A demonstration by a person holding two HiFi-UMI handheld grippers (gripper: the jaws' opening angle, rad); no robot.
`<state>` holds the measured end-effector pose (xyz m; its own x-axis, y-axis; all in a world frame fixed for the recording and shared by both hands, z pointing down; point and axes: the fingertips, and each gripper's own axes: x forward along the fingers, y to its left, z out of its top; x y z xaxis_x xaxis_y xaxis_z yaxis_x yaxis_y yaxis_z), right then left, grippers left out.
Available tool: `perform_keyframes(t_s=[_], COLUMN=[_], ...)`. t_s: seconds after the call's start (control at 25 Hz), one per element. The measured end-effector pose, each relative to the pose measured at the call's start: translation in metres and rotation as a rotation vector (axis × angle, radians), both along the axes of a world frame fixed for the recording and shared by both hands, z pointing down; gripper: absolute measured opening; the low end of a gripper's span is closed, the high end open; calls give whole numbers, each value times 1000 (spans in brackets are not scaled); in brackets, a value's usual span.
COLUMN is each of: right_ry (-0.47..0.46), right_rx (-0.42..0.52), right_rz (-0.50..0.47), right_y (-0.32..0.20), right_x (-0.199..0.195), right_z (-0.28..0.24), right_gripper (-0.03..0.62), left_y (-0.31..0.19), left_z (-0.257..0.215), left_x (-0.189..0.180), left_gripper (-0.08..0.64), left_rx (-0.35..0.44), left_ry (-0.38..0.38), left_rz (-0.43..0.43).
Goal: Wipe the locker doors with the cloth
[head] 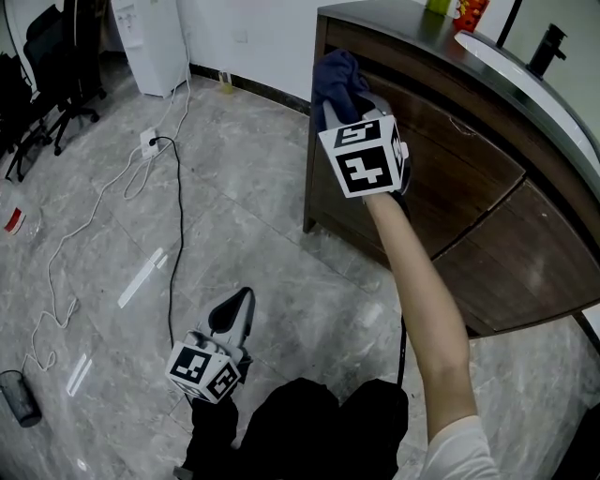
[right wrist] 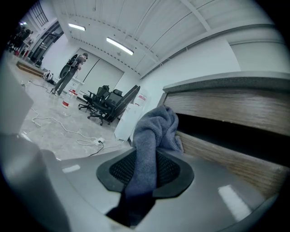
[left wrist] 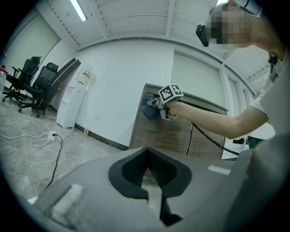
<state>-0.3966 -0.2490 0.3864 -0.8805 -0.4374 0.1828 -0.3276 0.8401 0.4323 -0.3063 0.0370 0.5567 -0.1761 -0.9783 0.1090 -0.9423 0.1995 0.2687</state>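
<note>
1. Right gripper (right wrist: pixel 145 172) is clamped on the crumpled grey-blue terry cloth (right wrist: pixel 154 129), which is raised at the top corner of the dark brown wooden locker door (head: pixel 441 178).
2. Left gripper (left wrist: pixel 147 170) hangs low, jaws closed on nothing.
3. Recommended: press the cloth flat and wipe in overlapping strokes.

The locker (head: pixel 441 216) stands at the right, under the worktop (head: pixel 412 28). The right tongs (head: pixel 345 101) are at its upper left corner with the cloth (head: pixel 336 77) between them, just below the worktop's edge. The left tongs (head: pixel 240 307) hang low over the floor (head: pixel 262 187), left of the locker and well apart from it. Behind, a dispenser (head: pixel 152 42) stands at the wall, with chairs (head: pixel 56 66) farther left. A cable (head: pixel 178 234) lies on the floor before them.
</note>
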Motion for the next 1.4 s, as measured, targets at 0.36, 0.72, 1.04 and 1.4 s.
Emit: perform_keyframes(t_s=[0.36, 0.72, 1.04, 1.4], right_ry=[40, 70, 108, 152], right_rx=[-66, -140, -177, -224], right_rz=[2, -2, 0, 14], right_y=[1, 4, 5, 7], right_x=[-3, -7, -7, -9], right_z=[60, 122, 164, 215], right_gripper=[109, 109, 109, 109], left_y=[0, 2, -1, 3], left_z=[-5, 4, 7, 11], left_x=[-2, -5, -7, -12], left_gripper=[0, 0, 0, 0], left_rx=[-11, -33, -39, -54], left_ry=[-8, -4, -4, -1], left_rz=[3, -1, -1, -15])
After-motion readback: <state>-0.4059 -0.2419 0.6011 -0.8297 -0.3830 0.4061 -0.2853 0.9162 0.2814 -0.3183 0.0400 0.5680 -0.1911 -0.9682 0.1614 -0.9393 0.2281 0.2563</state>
